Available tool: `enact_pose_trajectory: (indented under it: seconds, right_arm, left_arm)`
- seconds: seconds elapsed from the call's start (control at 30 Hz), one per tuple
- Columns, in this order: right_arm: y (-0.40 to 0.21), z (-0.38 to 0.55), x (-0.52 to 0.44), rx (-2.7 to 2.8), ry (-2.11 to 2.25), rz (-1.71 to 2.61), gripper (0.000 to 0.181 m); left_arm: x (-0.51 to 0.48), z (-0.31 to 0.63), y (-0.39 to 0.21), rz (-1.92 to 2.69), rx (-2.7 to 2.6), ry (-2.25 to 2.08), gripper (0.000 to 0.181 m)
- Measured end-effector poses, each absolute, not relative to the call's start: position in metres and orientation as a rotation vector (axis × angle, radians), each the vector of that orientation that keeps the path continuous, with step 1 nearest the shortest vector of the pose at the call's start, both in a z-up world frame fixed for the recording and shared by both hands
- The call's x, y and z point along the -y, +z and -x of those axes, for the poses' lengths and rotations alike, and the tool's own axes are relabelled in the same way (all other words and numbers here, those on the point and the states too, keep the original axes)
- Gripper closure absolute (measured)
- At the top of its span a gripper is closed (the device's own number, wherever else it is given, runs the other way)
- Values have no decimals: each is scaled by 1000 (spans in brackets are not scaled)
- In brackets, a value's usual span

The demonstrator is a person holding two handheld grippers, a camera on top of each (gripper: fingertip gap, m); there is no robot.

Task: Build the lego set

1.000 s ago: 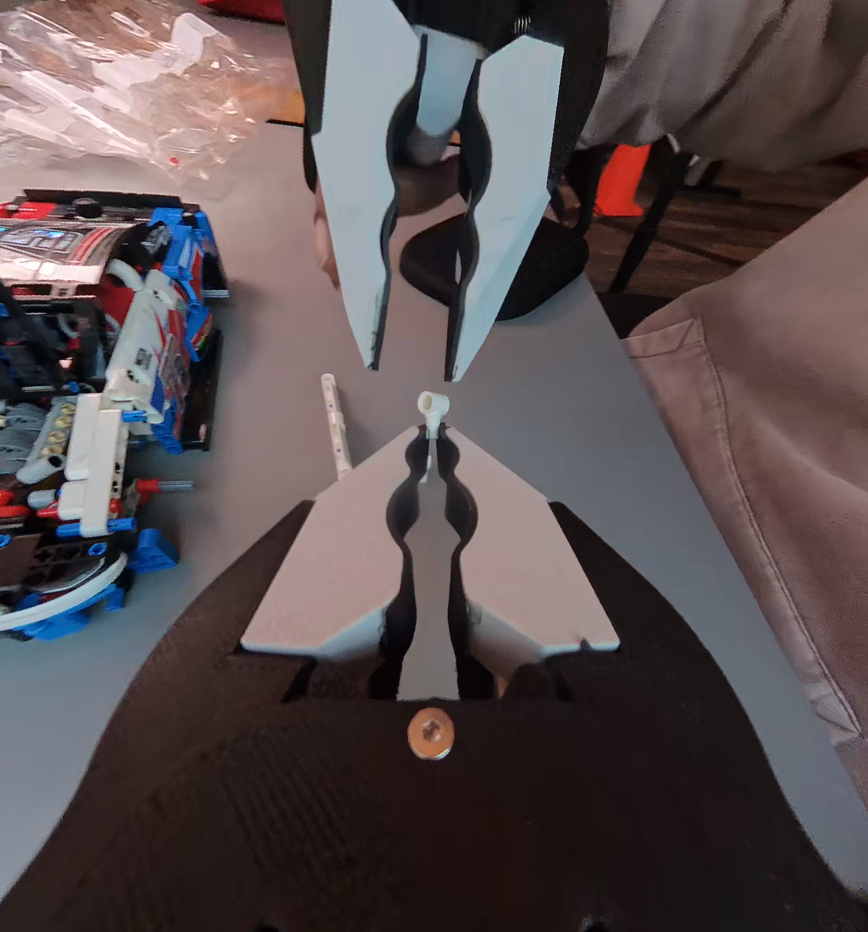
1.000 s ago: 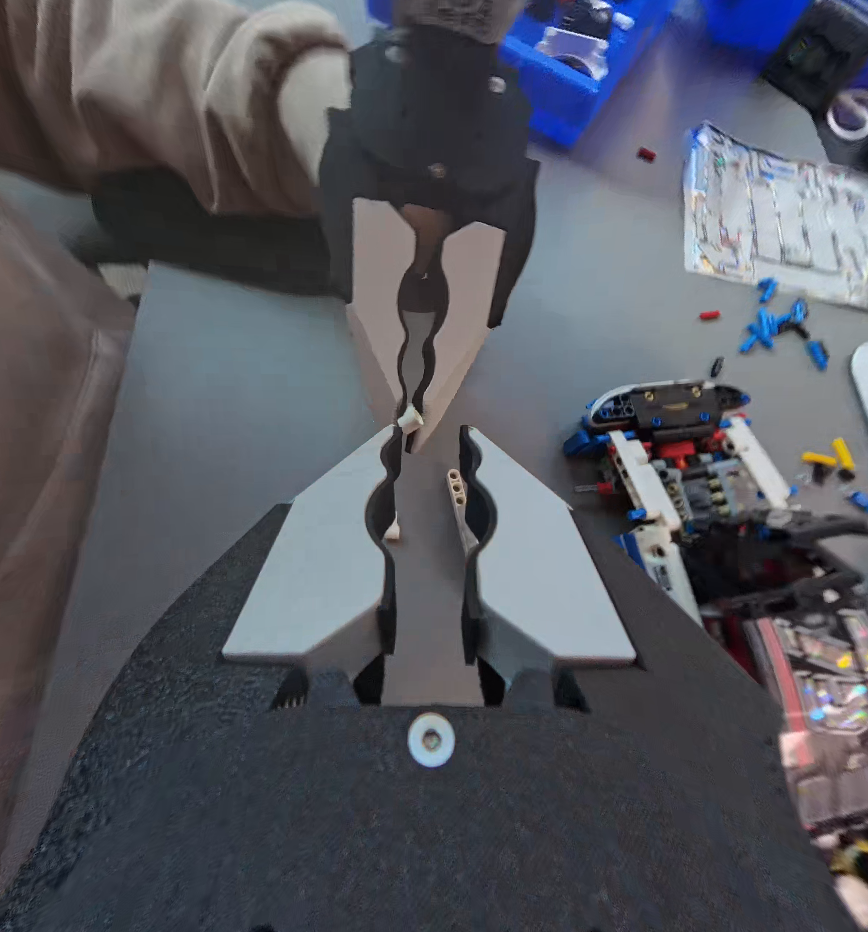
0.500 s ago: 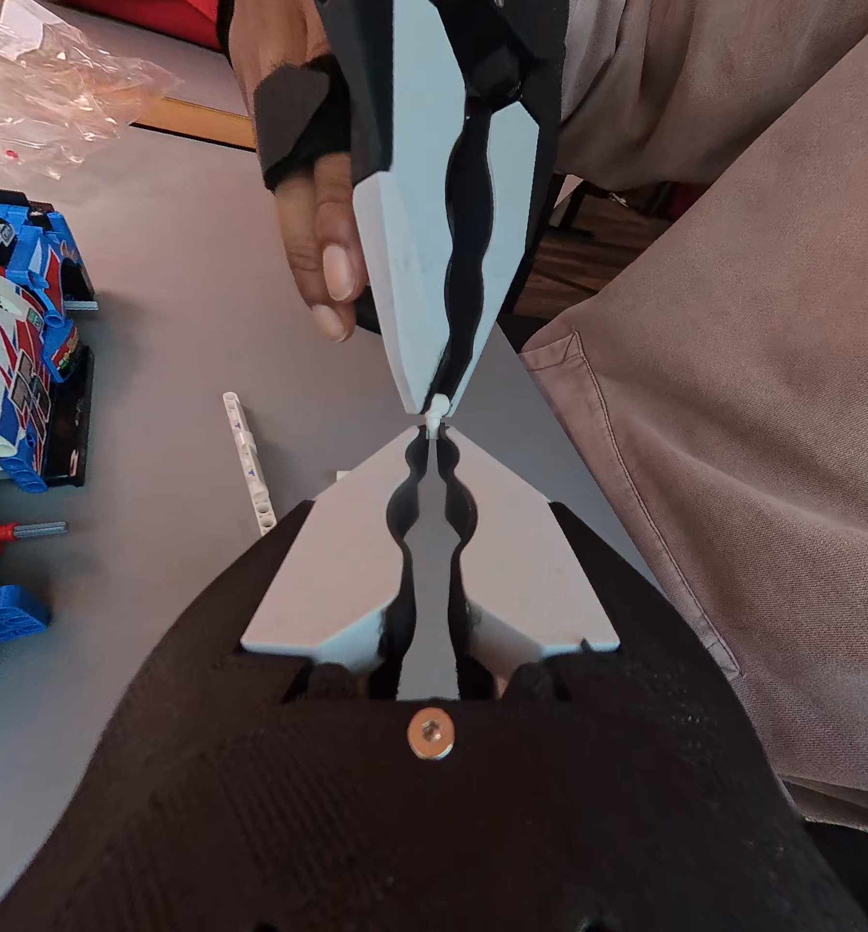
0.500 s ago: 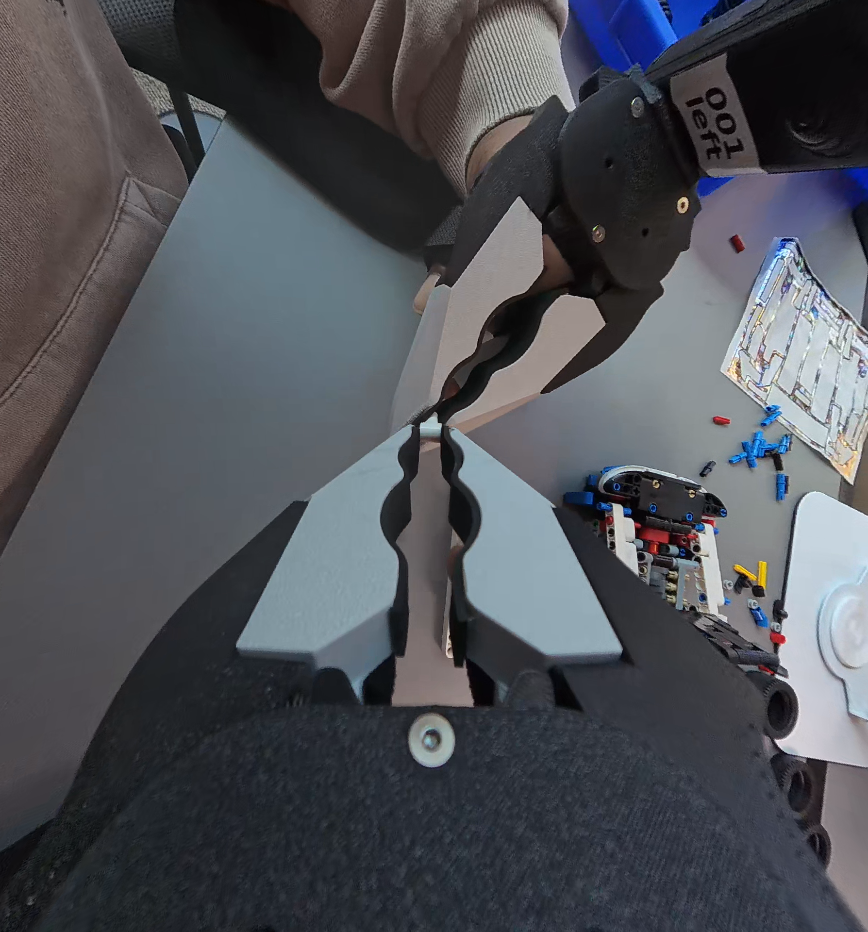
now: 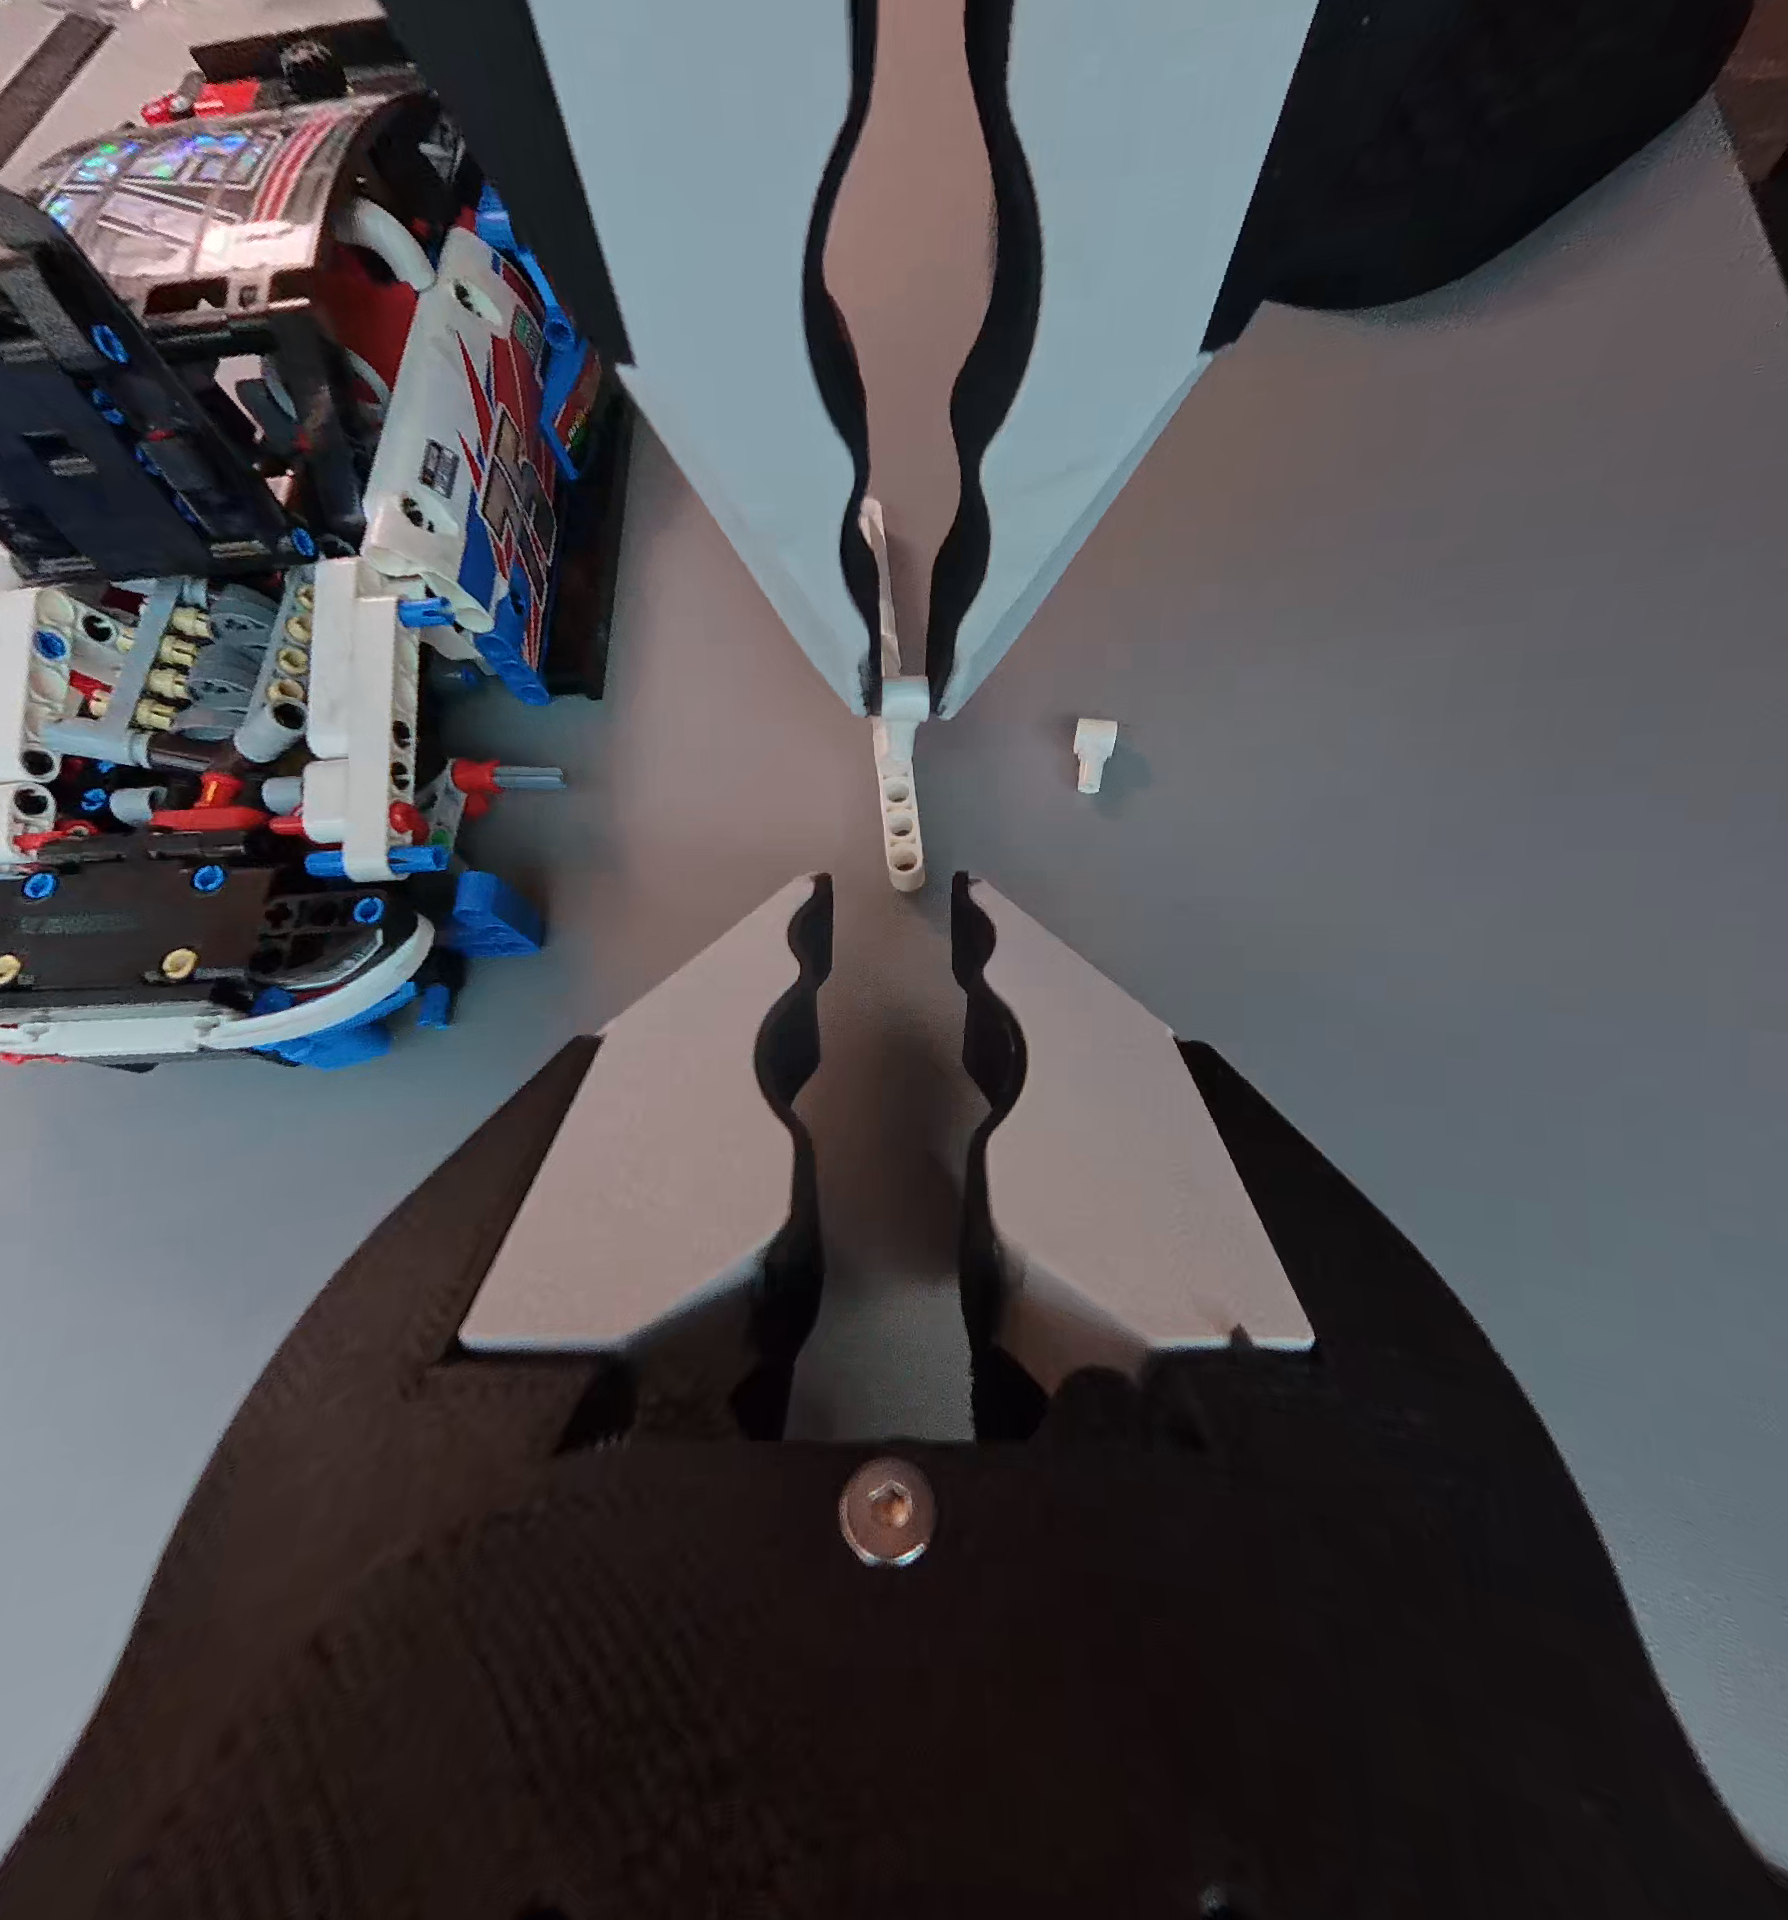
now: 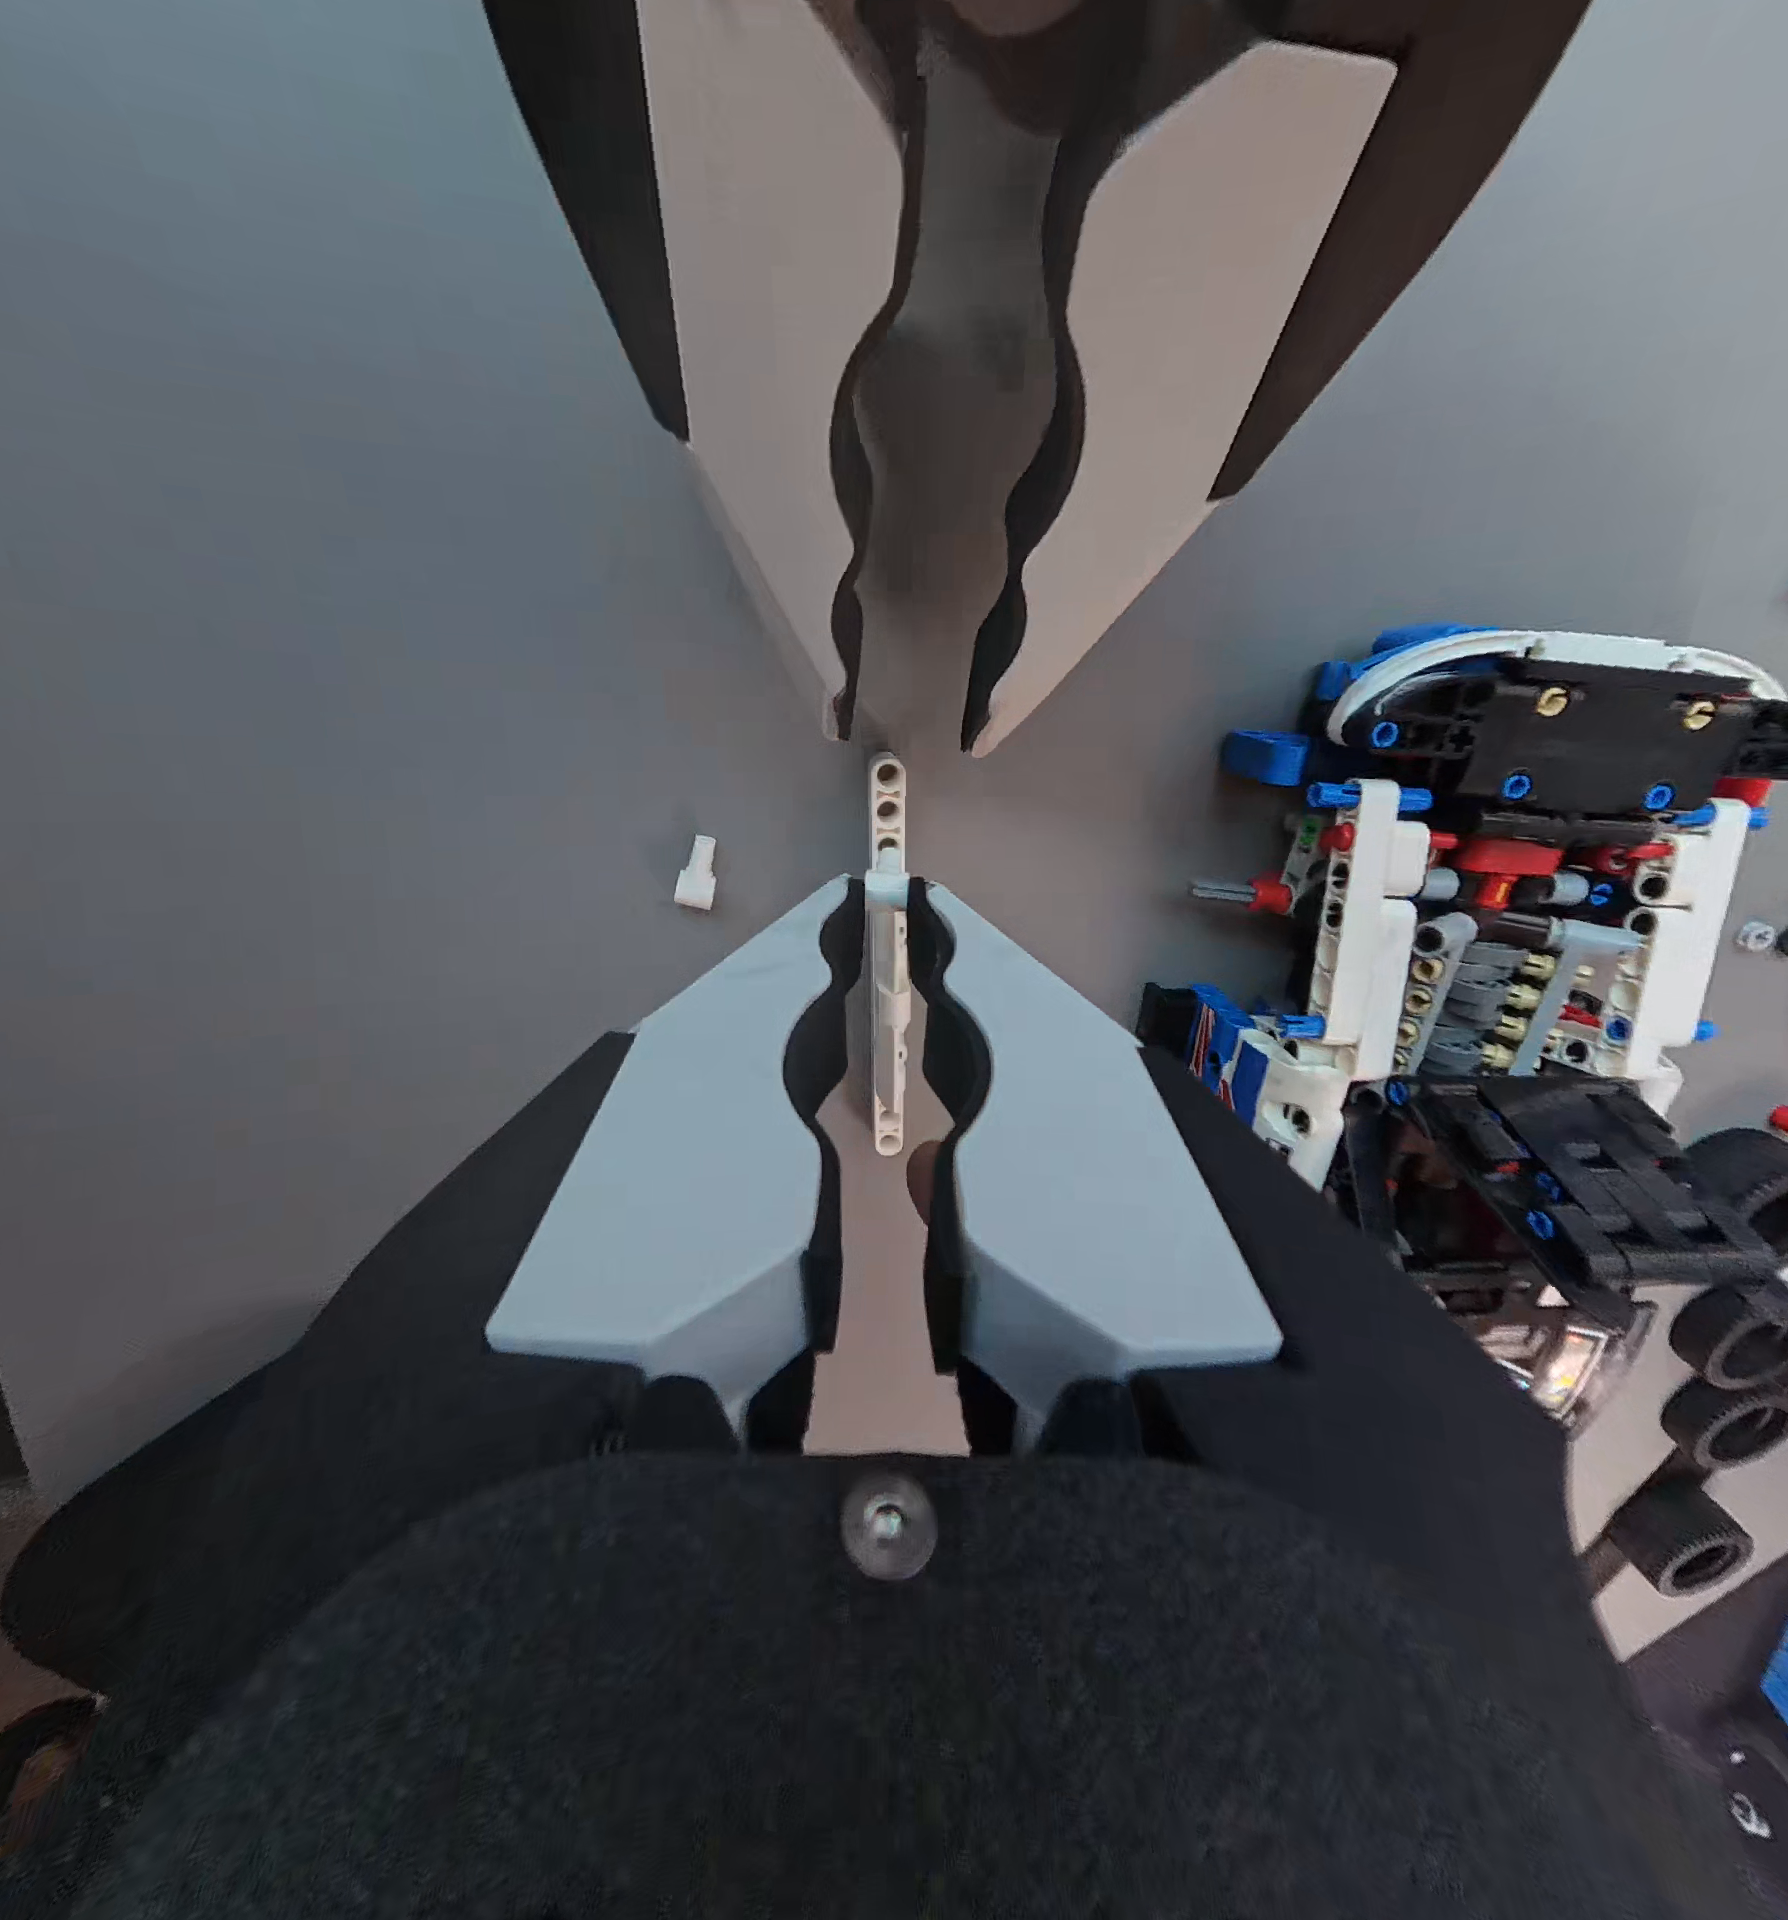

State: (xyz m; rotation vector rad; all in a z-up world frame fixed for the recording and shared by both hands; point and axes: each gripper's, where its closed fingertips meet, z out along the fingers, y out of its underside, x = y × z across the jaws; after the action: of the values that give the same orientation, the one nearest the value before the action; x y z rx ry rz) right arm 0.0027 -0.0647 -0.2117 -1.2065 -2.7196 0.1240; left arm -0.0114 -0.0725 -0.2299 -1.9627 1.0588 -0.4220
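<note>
Just beside the half-built car [image 5: 246, 623], the white beam [image 5: 900, 821] lies flat on the grey tabletop [image 5: 1441, 935]. Right tool [image 6: 888, 891] is clamped on a small white connector [image 6: 887, 891] over the beam; left tool [image 5: 890, 883] stands apart, empty. Best to steady the beam's free end with the left before pressing the connector squarely into a hole, I judge.

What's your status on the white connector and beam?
Right tongs shut on white connector, over white beam on table. Left tongs open, empty. Spare connector loose beside; nothing blocking.

Two hand-held grippers [image 5: 892, 883] [image 6: 885, 883], one white beam [image 5: 900, 821], two small white connectors [image 5: 1092, 753] [image 5: 904, 698], one part-built car [image 5: 194, 623] and four loose black tyres [image 6: 1747, 1330] are counted.
</note>
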Motion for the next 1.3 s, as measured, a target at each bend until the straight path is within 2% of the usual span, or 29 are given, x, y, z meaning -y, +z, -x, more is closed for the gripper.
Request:
enact_pose_trajectory:
  seconds: [0.53,1.0,1.3]
  right_arm:
    - [-225,-4,63,2663,94,1195,175]
    - [-230,-7,57,2692,16,1135,175]
    - [-231,-8,57,2723,-66,1067,175]
  left_arm:
    - [69,9,-227,1936,-1044,-383,170]
    - [69,9,-228,1964,-1035,-426,166]
    - [61,7,-236,2155,-808,-541,142]
